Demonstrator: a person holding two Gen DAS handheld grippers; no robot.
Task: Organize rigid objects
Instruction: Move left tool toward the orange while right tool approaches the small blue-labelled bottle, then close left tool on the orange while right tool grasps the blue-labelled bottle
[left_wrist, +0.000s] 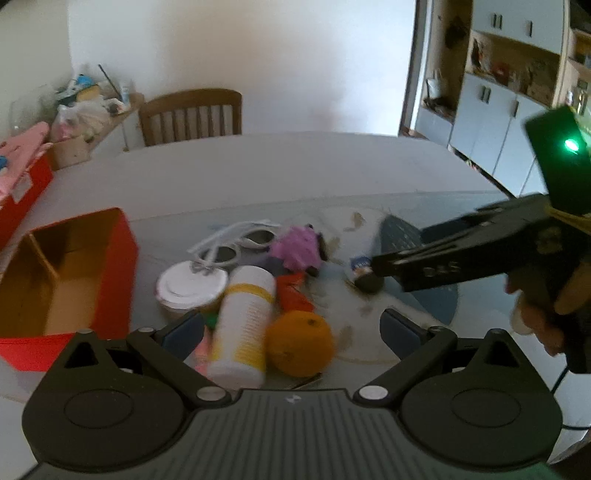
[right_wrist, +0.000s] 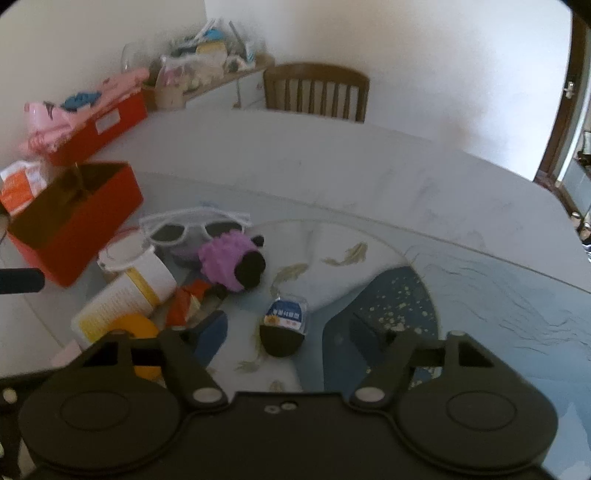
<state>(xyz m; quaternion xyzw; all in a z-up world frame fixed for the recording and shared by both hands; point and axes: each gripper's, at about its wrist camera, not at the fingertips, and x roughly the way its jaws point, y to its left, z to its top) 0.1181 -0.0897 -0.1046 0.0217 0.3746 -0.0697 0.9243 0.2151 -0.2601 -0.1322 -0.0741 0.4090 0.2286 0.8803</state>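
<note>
While both grippers point down at a cluttered table (left_wrist: 295, 166), the left gripper (left_wrist: 291, 328) has its 2 blue-padded fingers spread wide with nothing clamped: a white bottle with a yellow band (left_wrist: 242, 325) and an orange (left_wrist: 300, 343) lie between and just ahead of them, neither touched by a pad as far as the view shows. Ahead of the left finger sits a white lidded cup (left_wrist: 190, 290), with white-framed sunglasses (left_wrist: 231, 245) beyond it and a purple knobbly toy with a black end (left_wrist: 297, 249) ahead of the gap. Left of that finger stands an open red box (left_wrist: 122, 273), its cardboard interior split by a divider. The right gripper (right_wrist: 291, 332) is partly open and holds nothing; a small dark item with a blue-and-white label (right_wrist: 284, 326) lies on the table between its fingers, clear of both pads. In the left wrist view the right gripper reaches in from the right, its tips over that same labelled item, gripped by a hand (left_wrist: 543, 314). A 2nd red box (right_wrist: 99, 125) heaped with pink cloth sits far ahead and left, near a wooden chair (right_wrist: 316, 90).
</note>
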